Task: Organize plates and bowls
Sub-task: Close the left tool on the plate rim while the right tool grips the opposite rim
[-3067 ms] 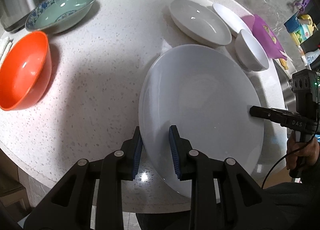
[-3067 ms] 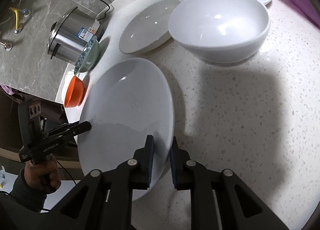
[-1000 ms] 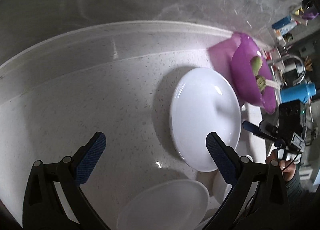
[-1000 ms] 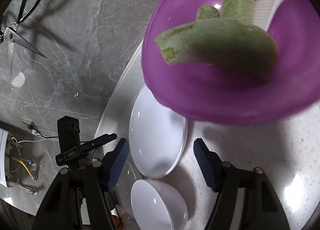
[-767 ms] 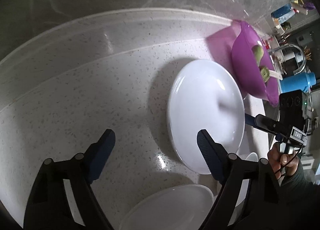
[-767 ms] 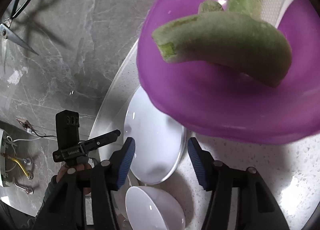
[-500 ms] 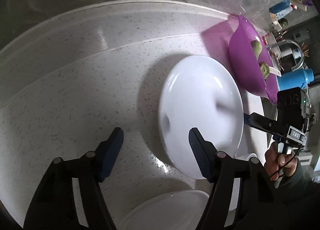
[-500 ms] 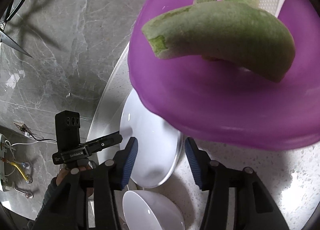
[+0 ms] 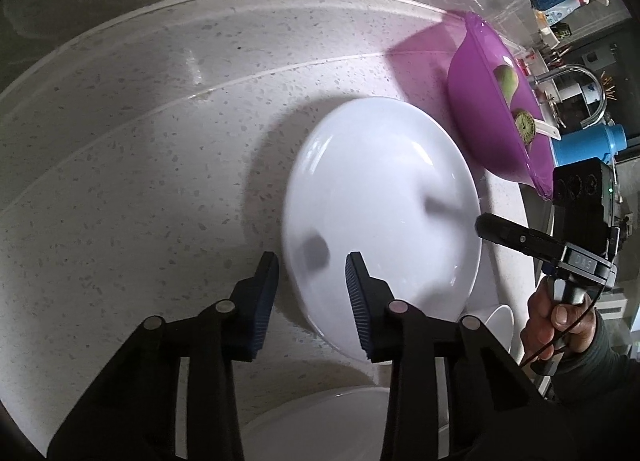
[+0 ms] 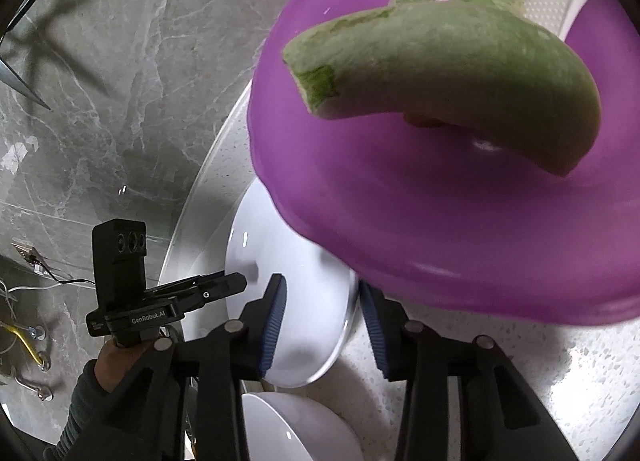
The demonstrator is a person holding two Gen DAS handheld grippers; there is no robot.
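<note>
A white plate (image 9: 380,217) lies flat on the speckled counter (image 9: 160,165). My left gripper (image 9: 312,281) is open, its jaws astride the plate's near-left rim. In the right wrist view the same plate (image 10: 296,301) sits between the jaws of my open right gripper (image 10: 324,321), astride its opposite rim. The right gripper also shows in the left wrist view (image 9: 504,233). A white bowl (image 10: 304,429) sits just below the plate, and another white dish (image 9: 332,425) lies at the bottom of the left wrist view.
A purple bowl (image 9: 484,117) with green vegetable pieces (image 10: 440,61) and a white scoop stands right beside the plate and overhangs it in the right wrist view. Behind it are a blue bottle (image 9: 588,145) and a tap. A grey marble wall (image 10: 120,61) backs the counter.
Both grippers moved to this smaller plate by the purple bowl. Over the last second both narrowed their jaws and closed in on the plate's opposite rims.
</note>
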